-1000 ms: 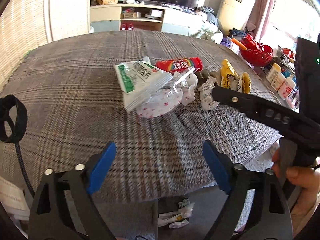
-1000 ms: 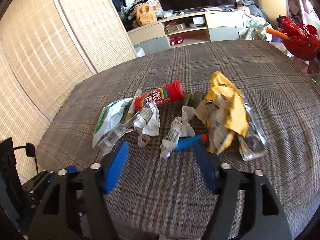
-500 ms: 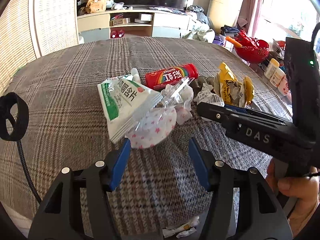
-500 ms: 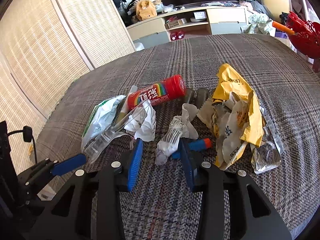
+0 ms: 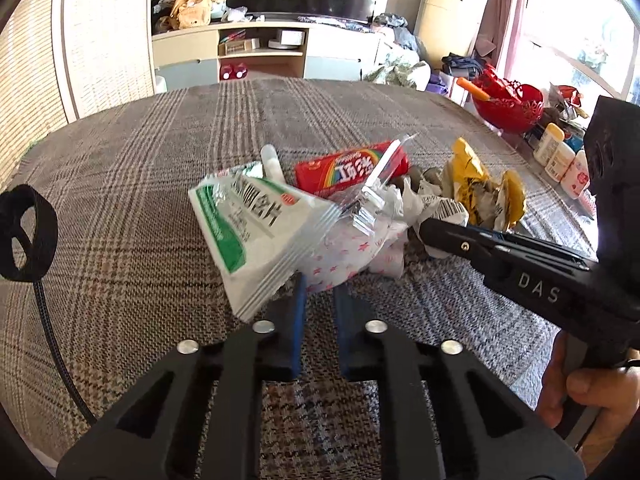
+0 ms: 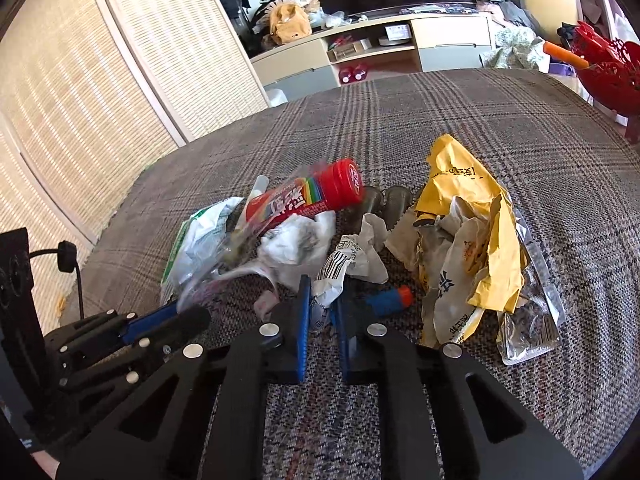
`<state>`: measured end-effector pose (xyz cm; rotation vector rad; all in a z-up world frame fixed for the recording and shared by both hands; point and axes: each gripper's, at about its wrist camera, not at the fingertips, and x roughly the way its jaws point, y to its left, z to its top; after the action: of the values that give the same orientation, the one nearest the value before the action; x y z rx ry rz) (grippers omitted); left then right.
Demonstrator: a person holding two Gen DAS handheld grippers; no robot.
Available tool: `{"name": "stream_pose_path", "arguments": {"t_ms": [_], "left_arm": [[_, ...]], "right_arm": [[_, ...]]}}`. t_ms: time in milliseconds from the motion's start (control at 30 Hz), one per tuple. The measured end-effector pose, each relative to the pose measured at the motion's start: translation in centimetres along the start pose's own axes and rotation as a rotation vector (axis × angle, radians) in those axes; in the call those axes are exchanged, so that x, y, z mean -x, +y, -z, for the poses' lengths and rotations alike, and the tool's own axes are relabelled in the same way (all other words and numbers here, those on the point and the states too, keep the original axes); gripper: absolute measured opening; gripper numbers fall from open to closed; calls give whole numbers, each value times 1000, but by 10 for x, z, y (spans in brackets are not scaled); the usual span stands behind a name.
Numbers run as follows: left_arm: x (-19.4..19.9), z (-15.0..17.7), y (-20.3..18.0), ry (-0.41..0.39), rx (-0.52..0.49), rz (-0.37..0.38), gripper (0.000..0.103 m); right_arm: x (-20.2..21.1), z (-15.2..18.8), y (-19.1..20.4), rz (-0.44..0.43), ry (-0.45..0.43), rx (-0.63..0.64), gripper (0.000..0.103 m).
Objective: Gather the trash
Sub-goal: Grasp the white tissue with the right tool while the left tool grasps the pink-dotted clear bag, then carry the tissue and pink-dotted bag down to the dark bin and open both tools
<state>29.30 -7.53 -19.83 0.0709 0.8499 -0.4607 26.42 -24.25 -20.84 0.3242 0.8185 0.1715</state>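
- Pinching the star-spotted plastic bag (image 5: 340, 256), the left gripper (image 5: 318, 286) has its two blue pads nearly shut on the bag's near edge.
- Squeezing a crumpled white paper with a barcode (image 6: 340, 268), the right gripper (image 6: 320, 308) has its blue pads close together with the paper's lower end between them.
- The green and white packet (image 5: 256, 228) sits on the left side of the star-spotted bag and hangs over the left pad in the left camera's view.
- A clear wrapper (image 5: 376, 192) sticks up from the top of the bag, in front of the red candy tube (image 5: 344, 170).
- The red candy tube lies on its side behind the pile, with its red cap pointing to the right in the right camera's view.
- A small blue thing with an orange tip (image 6: 390, 300) lies on the cloth just to the right of the right gripper's pads.
- The yellow crumpled bag (image 6: 476, 232) lies to the right of the white paper, with a clear packet (image 6: 532, 316) poking out under its right side.
- Two small dark pieces (image 6: 384, 202) lie between the red tube and the yellow bag.
- All the trash rests on a checked grey-brown cloth (image 6: 460, 120).
- A red basket (image 5: 508, 106) stands past the far right edge of the cloth, with white bottles (image 5: 560, 160) near it.
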Motion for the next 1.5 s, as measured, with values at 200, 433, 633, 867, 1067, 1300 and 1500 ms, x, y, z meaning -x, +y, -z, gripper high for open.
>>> {"name": "stream_pose_path", "arguments": {"t_ms": [200,433,633,867,1067,1300,1500], "left_arm": [[6,-3,-5,-17,-2,18,1],[21,1,-11,-37,0,22,0],[42,4,-18,-60,-8,0,0],[91,10,-26,-112,4,-21,0],[129,30,-40,-137,8,-38,0],[167,70,-54,-139,22,-48,0],[171,112,-64,-79,25,-46,0]], "right_arm": [[13,-3,1,-2,-30,-4,12],[31,-2,4,-10,-54,3,11],[52,-1,9,-2,-78,19,10],[88,10,15,-5,-108,41,10],[128,31,19,-1,-128,63,10],[164,69,19,-1,-94,82,10],[164,116,13,-5,-10,80,10]]}}
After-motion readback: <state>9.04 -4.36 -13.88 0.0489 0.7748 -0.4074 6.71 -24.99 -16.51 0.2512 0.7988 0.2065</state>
